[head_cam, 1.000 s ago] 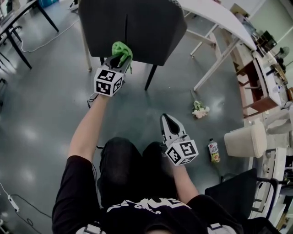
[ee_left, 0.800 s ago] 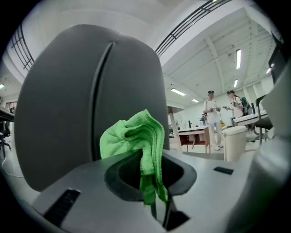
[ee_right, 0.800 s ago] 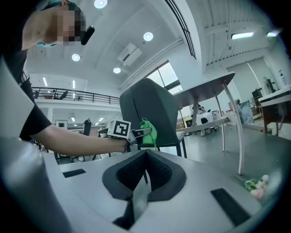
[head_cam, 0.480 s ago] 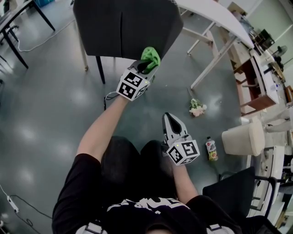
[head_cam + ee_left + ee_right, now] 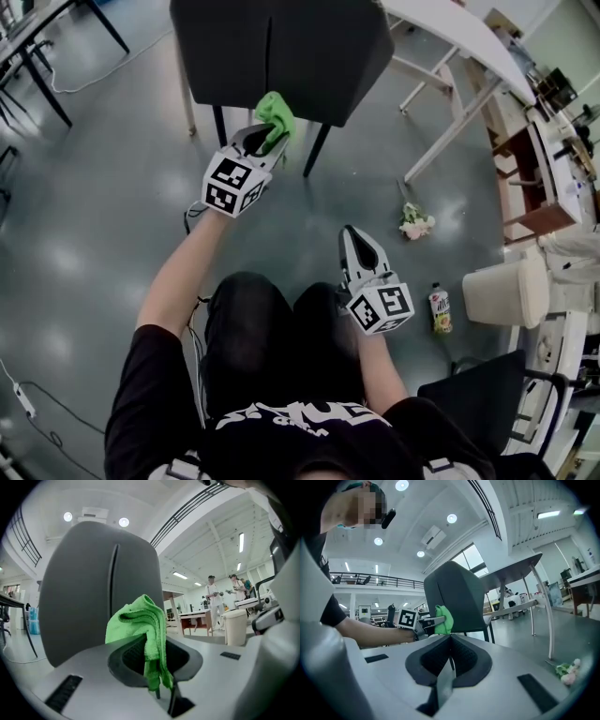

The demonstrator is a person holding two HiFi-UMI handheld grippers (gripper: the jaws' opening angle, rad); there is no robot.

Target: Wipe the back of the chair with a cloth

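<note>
A dark grey chair (image 5: 281, 47) stands ahead with its back toward me, also filling the left gripper view as the chair back (image 5: 89, 588) and seen in the right gripper view as the chair (image 5: 454, 597). My left gripper (image 5: 267, 139) is shut on a green cloth (image 5: 275, 114), which sits at the lower edge of the chair back. The cloth (image 5: 140, 630) bunches up between the jaws, and the cloth (image 5: 443, 619) shows again from the side. My right gripper (image 5: 356, 246) hangs shut and empty above my lap, away from the chair.
A white table (image 5: 450, 37) stands to the right of the chair. On the floor lie a small bunch of flowers (image 5: 414, 225) and a bottle (image 5: 439, 309). A white bin (image 5: 506, 291) and another dark chair (image 5: 487, 394) stand at right. Desk legs (image 5: 37, 66) stand at left.
My left gripper with the cloth swept right along the chair back's lower edge, then back left. The right gripper has stayed where it was.
</note>
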